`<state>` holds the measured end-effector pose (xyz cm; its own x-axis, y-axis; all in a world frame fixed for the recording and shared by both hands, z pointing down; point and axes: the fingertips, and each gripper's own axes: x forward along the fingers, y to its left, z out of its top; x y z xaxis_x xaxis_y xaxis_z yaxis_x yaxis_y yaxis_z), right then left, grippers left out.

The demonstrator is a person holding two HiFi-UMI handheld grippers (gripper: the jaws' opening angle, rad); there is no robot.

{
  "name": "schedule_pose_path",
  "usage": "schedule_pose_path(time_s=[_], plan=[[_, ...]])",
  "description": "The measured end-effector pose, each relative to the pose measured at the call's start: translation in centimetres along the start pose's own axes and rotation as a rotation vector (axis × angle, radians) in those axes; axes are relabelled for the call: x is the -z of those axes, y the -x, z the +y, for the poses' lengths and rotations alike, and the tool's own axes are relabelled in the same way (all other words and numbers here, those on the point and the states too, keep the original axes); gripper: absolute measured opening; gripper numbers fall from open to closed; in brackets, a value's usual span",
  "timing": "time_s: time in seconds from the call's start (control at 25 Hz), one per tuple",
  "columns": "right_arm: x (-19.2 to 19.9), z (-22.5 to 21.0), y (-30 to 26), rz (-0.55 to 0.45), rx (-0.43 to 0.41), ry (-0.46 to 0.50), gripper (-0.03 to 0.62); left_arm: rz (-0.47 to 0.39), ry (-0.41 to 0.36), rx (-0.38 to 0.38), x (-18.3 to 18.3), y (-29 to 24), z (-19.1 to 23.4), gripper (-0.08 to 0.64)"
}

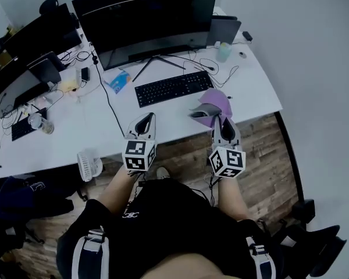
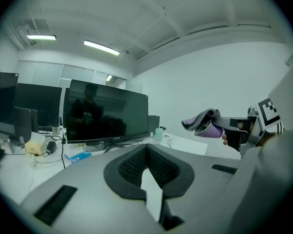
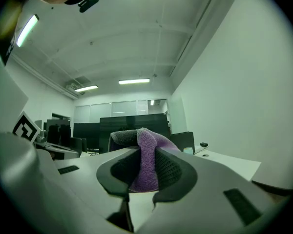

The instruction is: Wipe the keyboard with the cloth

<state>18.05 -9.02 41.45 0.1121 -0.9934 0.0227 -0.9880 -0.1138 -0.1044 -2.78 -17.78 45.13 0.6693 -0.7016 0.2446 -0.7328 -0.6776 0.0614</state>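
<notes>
The right gripper [image 1: 219,120] is pinching the purple cloth [image 1: 213,104] near the keyboard [image 1: 173,88]. The left gripper [image 1: 144,121] is hanging closed, empty.

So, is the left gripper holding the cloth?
No, the left gripper has nothing between its jaws, while the purple cloth is pinched in the right gripper.

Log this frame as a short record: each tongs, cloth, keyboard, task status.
left tongs: shut, nothing between them, over the desk's near edge
right tongs: shut on the cloth
cloth: purple and grey, bunched, held in the air near the keyboard's right end
keyboard: black, flat on the desk before the monitor
task status: cloth not on the keys
</notes>
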Motion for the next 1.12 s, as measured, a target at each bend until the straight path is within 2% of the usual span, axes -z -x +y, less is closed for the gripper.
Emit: schedule_pose_path(time_s=[0.28,0.52,0.8,1.12], plan=[[0.8,2.5,-9.3,0.013,-0.065,0.023,0.098,-0.01,0.027,-0.058,-0.4,-4.6,7.1,0.014],[1.9,6.1,-14.3,0.024,-0.148,0.035,0.098,-0.017,0.046,-0.117,-0.2,-5.8,11.8,0.014],[2.8,10.6,-17.4,0.055,-0.272,0.048,0.098,-0.029,0.076,-0.227,-0.4,-2.8,15.4,0.014],[5.3,15.1,-19.5,0.095,-0.476,0.059,0.097,-0.04,0.113,-0.404,0.6,2.0,17.4,0.014]])
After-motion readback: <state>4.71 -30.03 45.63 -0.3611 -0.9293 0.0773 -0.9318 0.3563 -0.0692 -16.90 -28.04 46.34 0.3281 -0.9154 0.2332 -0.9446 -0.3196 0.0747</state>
